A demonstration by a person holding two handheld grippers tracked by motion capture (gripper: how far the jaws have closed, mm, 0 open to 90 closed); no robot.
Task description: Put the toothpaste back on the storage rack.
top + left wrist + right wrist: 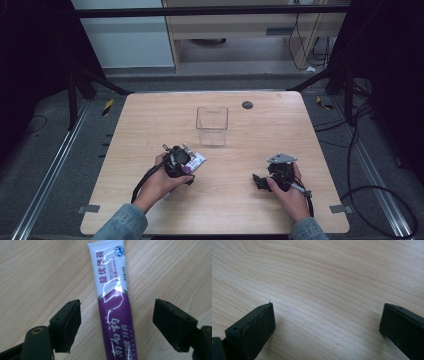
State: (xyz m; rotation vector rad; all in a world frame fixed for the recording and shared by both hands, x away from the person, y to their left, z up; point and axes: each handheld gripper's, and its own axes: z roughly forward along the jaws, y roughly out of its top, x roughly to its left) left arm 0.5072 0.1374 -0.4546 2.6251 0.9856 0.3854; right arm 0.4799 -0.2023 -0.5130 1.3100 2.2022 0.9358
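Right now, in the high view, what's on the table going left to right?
Left claw over the purple-and-white tube → clear plastic container → dark round spot → right claw.

- I am looking along my left jaws at a toothpaste tube (115,307) lying on the table, and its white far part is carrying purple Chinese characters, 益优薄荷.
- Beside them, small Latin letters are reading "PROBIOTIC".
- Its purple near part is showing large characters, 南白药, with smaller ones reading 牙膏 just right of them.
- The finer print is staying too small to read.
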